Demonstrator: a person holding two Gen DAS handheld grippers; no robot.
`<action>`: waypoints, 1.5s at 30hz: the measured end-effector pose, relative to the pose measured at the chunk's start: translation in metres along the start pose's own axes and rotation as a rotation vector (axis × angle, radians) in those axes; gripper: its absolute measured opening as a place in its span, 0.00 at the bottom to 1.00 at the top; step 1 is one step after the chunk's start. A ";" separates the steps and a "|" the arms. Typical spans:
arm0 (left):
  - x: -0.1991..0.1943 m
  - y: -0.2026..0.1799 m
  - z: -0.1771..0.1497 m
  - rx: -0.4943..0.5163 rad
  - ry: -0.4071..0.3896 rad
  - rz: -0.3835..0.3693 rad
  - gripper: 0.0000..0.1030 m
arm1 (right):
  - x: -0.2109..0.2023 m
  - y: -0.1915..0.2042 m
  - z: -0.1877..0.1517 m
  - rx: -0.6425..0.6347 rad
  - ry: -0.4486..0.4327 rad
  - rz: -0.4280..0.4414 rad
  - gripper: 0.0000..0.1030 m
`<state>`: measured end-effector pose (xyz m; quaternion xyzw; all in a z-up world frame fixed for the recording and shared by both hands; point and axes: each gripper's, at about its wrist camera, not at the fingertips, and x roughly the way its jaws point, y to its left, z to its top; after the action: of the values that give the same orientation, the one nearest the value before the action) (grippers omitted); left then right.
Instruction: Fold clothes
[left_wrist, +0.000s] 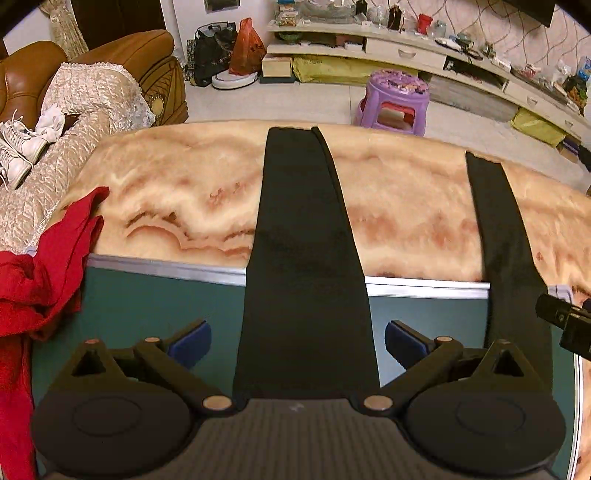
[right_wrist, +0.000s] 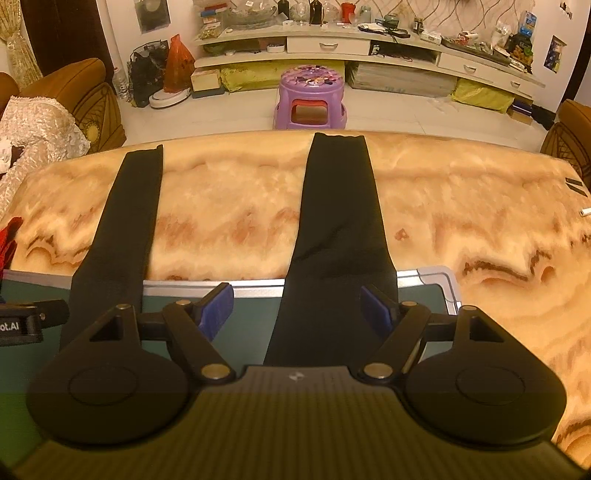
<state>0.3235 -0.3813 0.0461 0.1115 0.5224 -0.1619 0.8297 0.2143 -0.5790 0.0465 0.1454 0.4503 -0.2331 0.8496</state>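
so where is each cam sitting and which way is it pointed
Left wrist: on the left claw, facing along the left leg of the black trousers across the marble table; right claw at the edge.
Right wrist: on the right claw, facing the right leg.
Shared: trousers, table, purple stool.

Black trousers (left_wrist: 303, 258), red cloth (left_wrist: 55, 266), marbled beige table (left_wrist: 177, 192).

Red cloth (left_wrist: 44, 266) crowding table's (left_wrist: 177, 192) left edge

Partial "ot.AI" on left gripper body (right_wrist: 22, 325).
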 end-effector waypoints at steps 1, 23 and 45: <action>0.000 -0.001 -0.002 0.002 0.004 0.001 1.00 | -0.001 0.000 -0.002 0.001 0.002 0.002 0.81; -0.021 0.004 -0.048 -0.019 0.023 -0.009 1.00 | -0.028 0.005 -0.040 -0.029 0.023 0.020 0.81; -0.062 0.014 -0.123 -0.032 0.010 -0.034 1.00 | -0.069 0.019 -0.111 -0.059 0.055 0.056 0.81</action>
<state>0.2021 -0.3157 0.0492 0.0903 0.5307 -0.1670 0.8260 0.1134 -0.4941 0.0433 0.1390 0.4758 -0.1920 0.8470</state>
